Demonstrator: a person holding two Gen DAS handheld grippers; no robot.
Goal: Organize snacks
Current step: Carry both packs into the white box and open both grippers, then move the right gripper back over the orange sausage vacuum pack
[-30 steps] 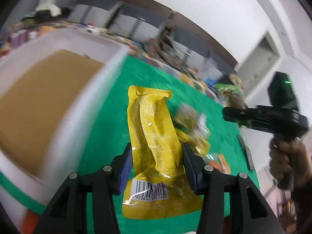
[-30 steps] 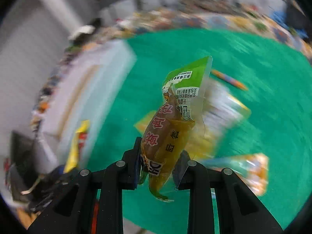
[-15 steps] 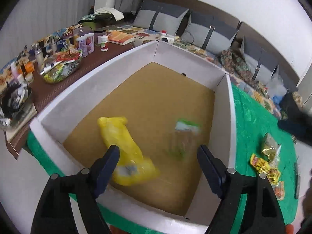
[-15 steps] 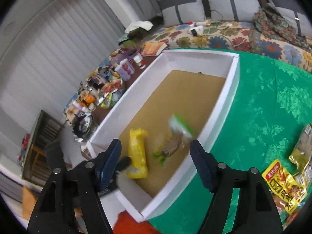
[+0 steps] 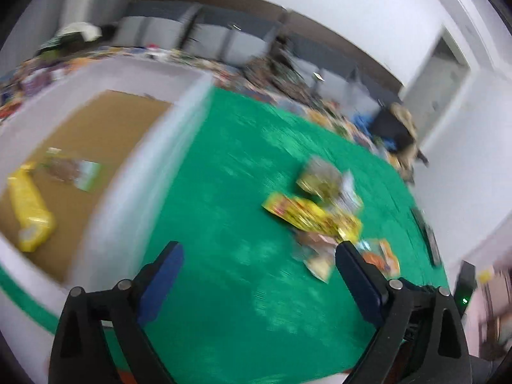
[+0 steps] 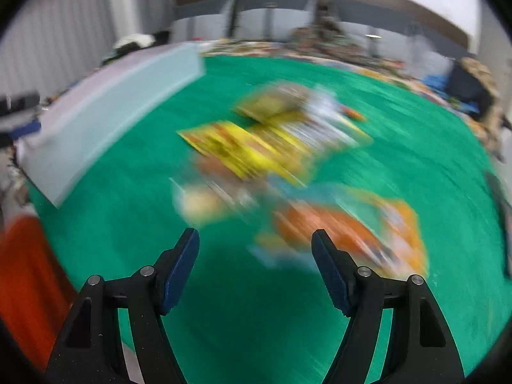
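Left gripper (image 5: 257, 260) with jaws just opened wide, empty over green tabletop (image 5: 224, 192). Right gripper (image 6: 255, 244) likewise wide apart, nothing between. Snack pile (image 5: 323, 211) beyond both, mid-tabletop. Yellow pouch (image 5: 30, 211) and green packet (image 5: 75, 171) inside box (image 5: 134, 172) at left edge.

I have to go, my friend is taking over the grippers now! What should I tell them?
Left gripper: open and empty; its jaws have just been opening.
Right gripper: open and empty, above the green cloth.
In the white box: a yellow pouch and a green-topped packet, both lying on its brown floor.
Left to do: the pile of snack packets on the cloth, among them a yellow packet and an orange one. The pictures are too blurry to count them.
Next, probably: grab from the pile and carry packets over to the box.
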